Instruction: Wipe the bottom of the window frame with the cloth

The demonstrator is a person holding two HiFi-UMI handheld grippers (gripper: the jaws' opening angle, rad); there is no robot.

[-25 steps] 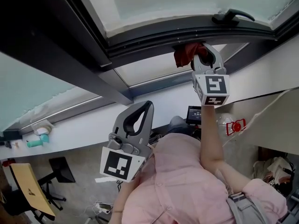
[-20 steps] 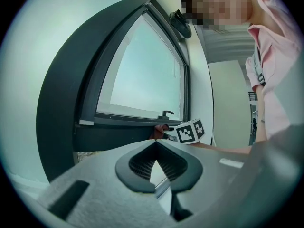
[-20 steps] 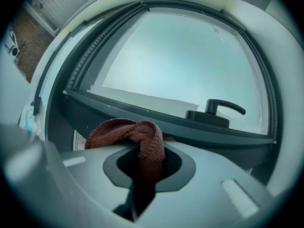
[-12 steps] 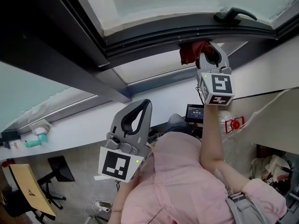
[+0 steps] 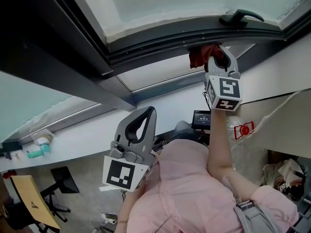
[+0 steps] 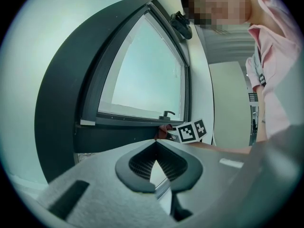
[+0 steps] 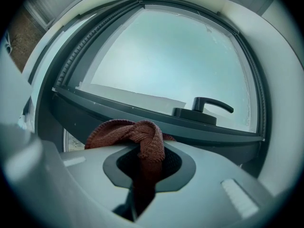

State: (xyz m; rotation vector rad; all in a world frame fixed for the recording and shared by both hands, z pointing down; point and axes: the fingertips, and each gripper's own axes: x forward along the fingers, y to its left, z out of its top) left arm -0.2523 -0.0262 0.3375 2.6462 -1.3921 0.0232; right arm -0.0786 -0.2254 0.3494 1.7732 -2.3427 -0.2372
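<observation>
A dark red cloth point(image 5: 201, 55) is bunched against the underside of the dark window frame point(image 5: 160, 39), just left of the window handle point(image 5: 240, 17). My right gripper point(image 5: 214, 52) is raised to the frame and shut on the cloth. In the right gripper view the cloth point(image 7: 138, 133) bulges out over the jaws of the right gripper point(image 7: 144, 150), below the frame's bottom rail point(image 7: 118, 110) and handle point(image 7: 205, 107). My left gripper point(image 5: 150, 111) hangs lower, away from the frame, shut on nothing. From the left gripper point(image 6: 156, 143) the cloth point(image 6: 164, 129) shows far off.
A white sill point(image 5: 82, 135) runs below the window with small items point(image 5: 39, 147) at its left end. The person's pink sleeve point(image 5: 189, 188) fills the lower middle. A chair point(image 5: 31, 198) and floor clutter lie below. A red tag point(image 5: 246, 130) hangs at the right.
My right gripper has slid the cloth a little to the right along the frame, closer to the handle. The left gripper has barely moved.
</observation>
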